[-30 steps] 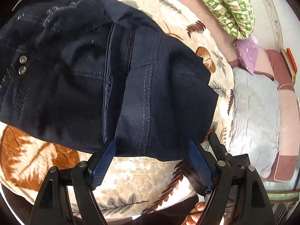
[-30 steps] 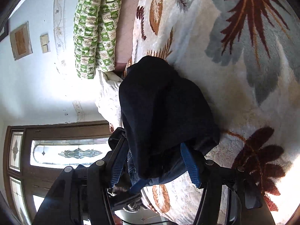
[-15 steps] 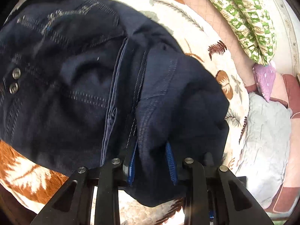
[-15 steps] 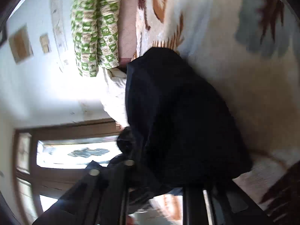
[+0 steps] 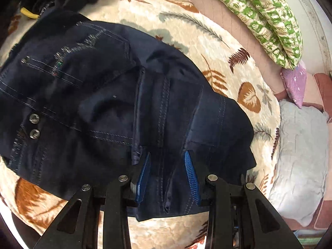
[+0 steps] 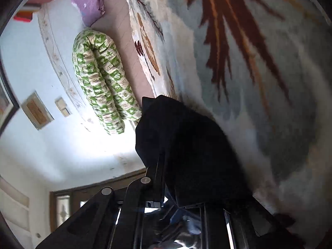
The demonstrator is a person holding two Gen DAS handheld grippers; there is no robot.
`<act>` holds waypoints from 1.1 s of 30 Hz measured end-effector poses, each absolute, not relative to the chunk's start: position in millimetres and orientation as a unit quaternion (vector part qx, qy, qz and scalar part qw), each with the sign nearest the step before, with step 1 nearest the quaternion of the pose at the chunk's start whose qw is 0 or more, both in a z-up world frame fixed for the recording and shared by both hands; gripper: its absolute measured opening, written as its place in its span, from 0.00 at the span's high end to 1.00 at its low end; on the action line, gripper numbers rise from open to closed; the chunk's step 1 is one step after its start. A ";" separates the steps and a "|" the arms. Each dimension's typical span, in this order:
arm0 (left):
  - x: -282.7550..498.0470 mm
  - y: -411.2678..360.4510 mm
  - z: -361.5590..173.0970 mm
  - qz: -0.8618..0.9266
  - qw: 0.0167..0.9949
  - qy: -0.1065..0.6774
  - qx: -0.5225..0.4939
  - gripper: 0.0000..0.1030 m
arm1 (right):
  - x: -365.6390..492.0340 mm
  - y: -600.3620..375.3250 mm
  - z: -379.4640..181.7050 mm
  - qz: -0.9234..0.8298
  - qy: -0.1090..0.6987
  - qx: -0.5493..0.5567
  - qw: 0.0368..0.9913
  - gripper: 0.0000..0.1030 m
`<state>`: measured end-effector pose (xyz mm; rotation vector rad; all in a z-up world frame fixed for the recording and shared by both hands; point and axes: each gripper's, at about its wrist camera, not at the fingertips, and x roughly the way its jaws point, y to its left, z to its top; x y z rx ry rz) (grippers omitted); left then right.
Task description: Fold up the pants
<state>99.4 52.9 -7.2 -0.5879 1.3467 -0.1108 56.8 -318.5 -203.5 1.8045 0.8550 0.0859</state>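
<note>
On leaf-print blanket [image 5: 207,47], navy pants [image 5: 99,108] pinched by both hand-held grippers, their jaws easing apart, green bolster [image 5: 269,18] beyond.

The pants [image 5: 87,103] were seen to be made of dark navy denim cloth, matt, with pale stitched seams and two shiny metal rivets [image 5: 34,125]. The blanket [image 5: 186,41] under them was a soft, fluffy cloth printed with leaves. The fingers [image 5: 143,178] of the left gripper [image 5: 167,175] were covered with blue ribbed pads, and its arms were of black matt plastic with bright metal pins. A green patterned quilt [image 5: 267,18] was of stitched cotton-like cloth. A door frame [image 6: 68,195] was of brown wood.
</note>
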 end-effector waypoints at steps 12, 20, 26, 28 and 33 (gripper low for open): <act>185.9 24.5 -37.8 -0.111 0.730 0.616 -0.273 0.23 | 58.7 -318.1 -207.1 0.049 0.382 0.751 0.536 0.82; 259.7 -20.7 -64.4 -0.116 0.715 0.652 -0.223 0.71 | 61.7 -317.6 -207.1 0.057 0.384 0.751 0.535 0.81; 256.2 -43.4 -33.3 -0.069 0.778 0.614 -0.117 0.81 | 61.7 -324.2 -178.9 0.047 0.393 0.707 0.586 0.90; 257.5 -60.2 -42.7 -0.061 0.784 0.614 -0.074 0.80 | 58.5 -329.7 -169.0 0.018 0.416 0.650 0.635 0.90; 264.8 -77.8 -75.1 -0.045 0.775 0.629 -0.048 0.75 | 59.1 -326.9 -169.9 0.007 0.457 0.602 0.655 0.85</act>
